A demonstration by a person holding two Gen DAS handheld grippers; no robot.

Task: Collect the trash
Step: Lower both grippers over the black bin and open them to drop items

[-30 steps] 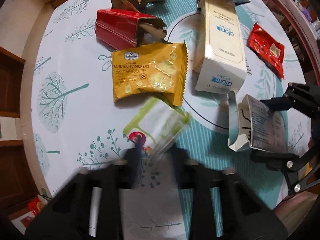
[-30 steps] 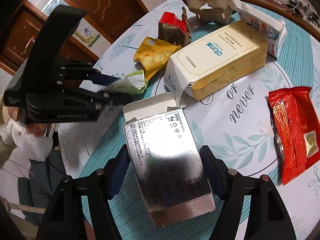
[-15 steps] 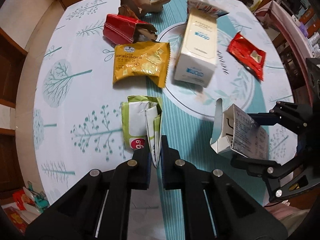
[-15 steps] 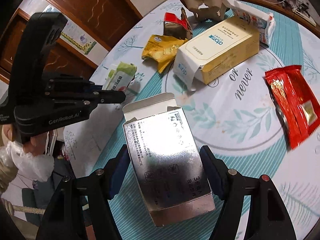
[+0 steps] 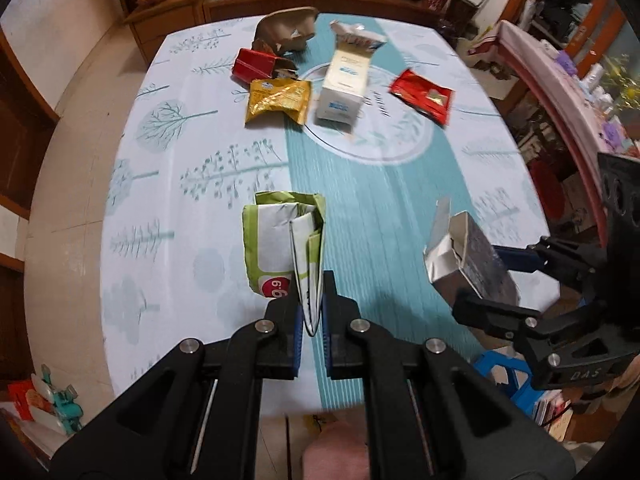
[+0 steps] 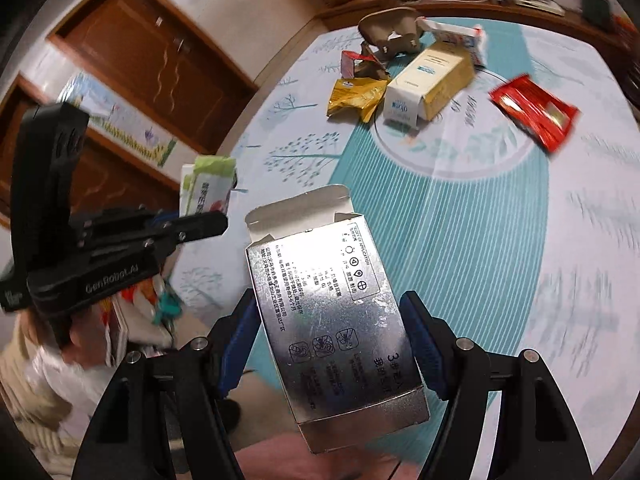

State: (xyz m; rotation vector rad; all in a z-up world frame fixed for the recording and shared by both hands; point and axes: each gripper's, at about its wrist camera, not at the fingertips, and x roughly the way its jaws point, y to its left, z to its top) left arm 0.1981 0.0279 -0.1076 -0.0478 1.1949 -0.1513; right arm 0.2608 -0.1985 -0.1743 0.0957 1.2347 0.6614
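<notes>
1. The left gripper point(image 5: 311, 308) is clamped tight on a green and white wrapper point(image 5: 280, 240). It's a flattened, folded plastic pack with a lime green border, a white middle and a red dot with "9.9" near the bottom. It hangs lifted above the near part of the table point(image 5: 168, 208), pinched by its lower edge.
2. The right gripper point(image 6: 330, 344) has its blue pads pressed on both sides of a silver box point(image 6: 336, 320). It's shiny foil-looking cardboard with small black print and icons, and the top flap is open. It's up off the table too, over the near edge.
3. Left on the far half of the table are a yellow cracker bag point(image 5: 280, 100), a white and cream carton point(image 5: 344, 84) just right of it, a red wrapper point(image 5: 424, 96) further right, and a red box point(image 5: 254, 66) with a brown cardboard tray point(image 5: 286, 32) at the far end.
4. The tablecloth is white and teal with little tree prints.
</notes>
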